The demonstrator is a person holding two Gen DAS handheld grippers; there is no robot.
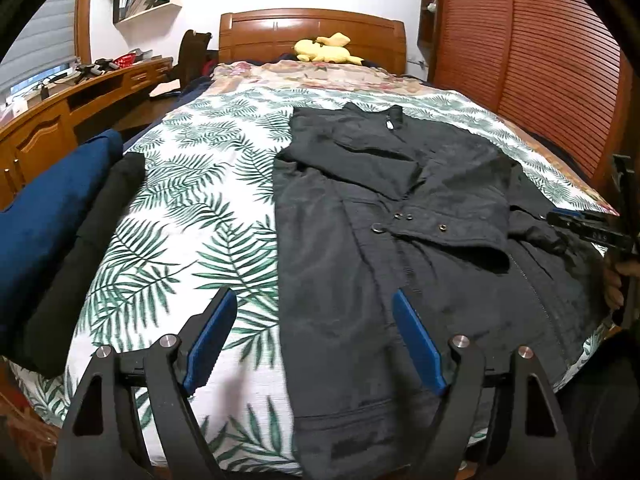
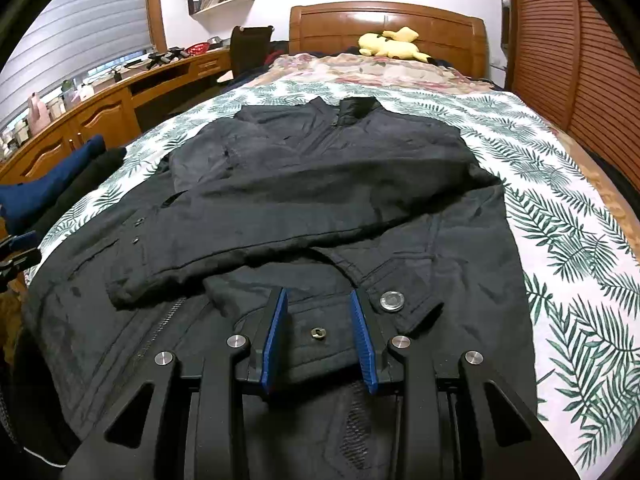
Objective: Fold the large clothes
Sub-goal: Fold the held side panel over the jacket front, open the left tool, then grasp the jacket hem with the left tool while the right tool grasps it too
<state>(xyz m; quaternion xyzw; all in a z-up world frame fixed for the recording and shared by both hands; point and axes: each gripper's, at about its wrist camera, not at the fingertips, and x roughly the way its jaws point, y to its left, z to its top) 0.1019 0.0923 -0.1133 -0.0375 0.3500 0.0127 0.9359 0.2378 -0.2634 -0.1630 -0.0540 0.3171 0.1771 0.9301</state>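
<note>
While the left gripper (image 1: 316, 340) hangs spread and empty, the jacket (image 1: 400, 208) lies just ahead on the bed (image 1: 192, 208), its left edge between the fingers. To the right, the right gripper (image 2: 320, 336) pinches a cuff (image 2: 320, 344). Sleeves look folded in; next, I'd judge, comes gripping the hem to fold up.

Bare bedspread (image 1: 192, 208) between jacket (image 1: 360, 240) and folded clothes (image 1: 80, 232)
</note>
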